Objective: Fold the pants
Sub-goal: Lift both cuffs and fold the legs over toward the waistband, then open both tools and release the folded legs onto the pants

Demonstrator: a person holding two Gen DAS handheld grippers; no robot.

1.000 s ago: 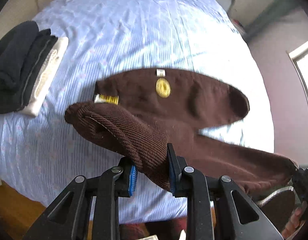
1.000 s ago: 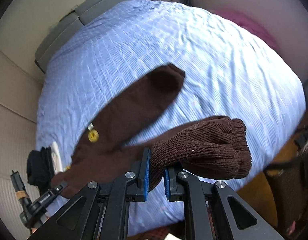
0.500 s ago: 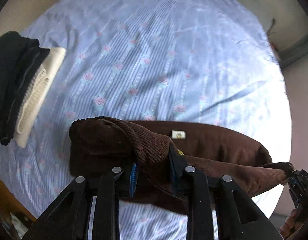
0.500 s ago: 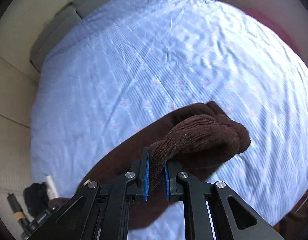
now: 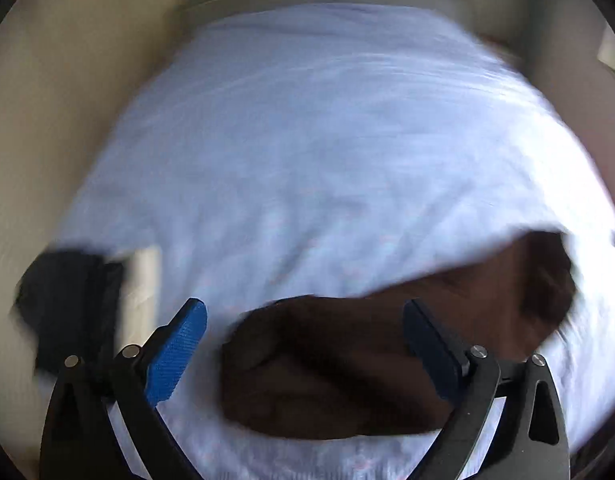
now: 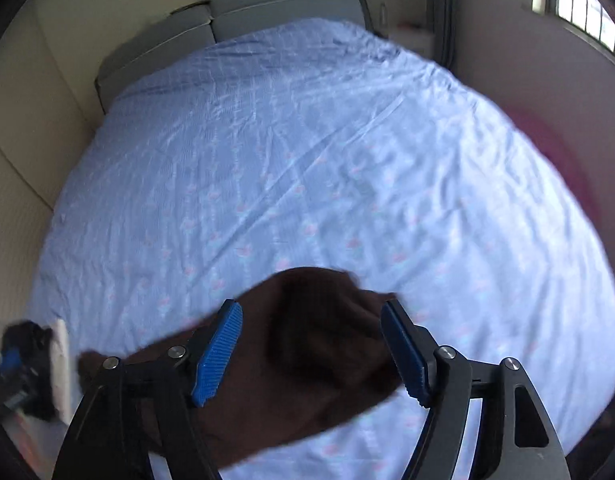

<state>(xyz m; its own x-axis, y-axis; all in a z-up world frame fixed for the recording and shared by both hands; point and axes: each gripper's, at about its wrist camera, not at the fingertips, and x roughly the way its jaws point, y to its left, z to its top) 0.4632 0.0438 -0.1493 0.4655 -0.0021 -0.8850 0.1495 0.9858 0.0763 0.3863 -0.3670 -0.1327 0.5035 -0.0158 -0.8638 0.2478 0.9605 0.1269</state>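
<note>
— So, where do the left tongs point(image 5: 305, 350) stand?
— Spread wide, gripping nothing, over the brown pants point(image 5: 347, 368) lying on the bed point(image 5: 327, 140).
— And the right tongs point(image 6: 313, 354)?
— Likewise released, hovering above the other end; the pants' long axis runs between both.

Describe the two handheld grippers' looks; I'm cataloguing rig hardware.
Both match. The left gripper and right gripper each have black angular linkage frames with triangular cut-outs and silver pivot pins. Each finger carries a blue textured pad, ridged on the right one. No cables, markings or sleeves show.
</note>
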